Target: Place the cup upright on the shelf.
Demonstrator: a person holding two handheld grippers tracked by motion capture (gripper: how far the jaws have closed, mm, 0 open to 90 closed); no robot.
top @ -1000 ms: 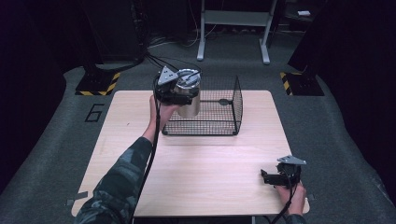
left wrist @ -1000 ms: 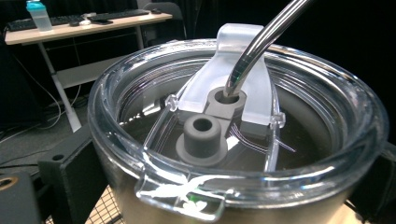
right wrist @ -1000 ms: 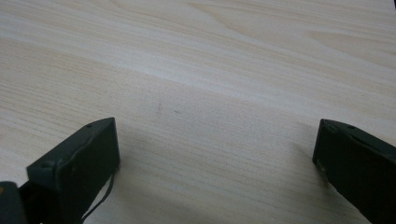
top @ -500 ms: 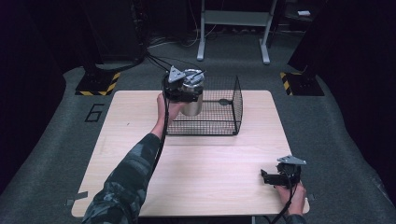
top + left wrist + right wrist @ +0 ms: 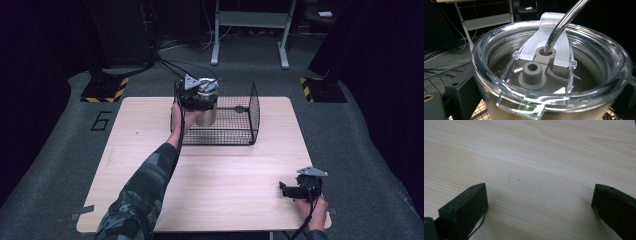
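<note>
A steel tumbler [image 5: 206, 116] with a clear lid [image 5: 549, 75] and a bent metal straw [image 5: 564, 22] is upright in the left end of a black wire basket [image 5: 254, 107]. My left gripper [image 5: 199, 96] is shut on the tumbler just below the lid, its black jaws on either side of the body. I cannot tell whether the tumbler's base touches the basket floor. My right gripper [image 5: 292, 190] lies low over the table's front right corner. In the right gripper view the right gripper [image 5: 539, 205] is open, with bare wood between its jaws.
The basket stands at the back middle of the light wood table [image 5: 150, 165]. A person's camouflage sleeve [image 5: 145, 190] reaches diagonally across the table's left half. Behind the table, on the dark floor, are a metal stand [image 5: 250, 30] and yellow-black striped blocks [image 5: 106, 90].
The left gripper has carried the tumbler a little to the right and slightly down into the basket's left end. The right gripper has stayed where it was.
</note>
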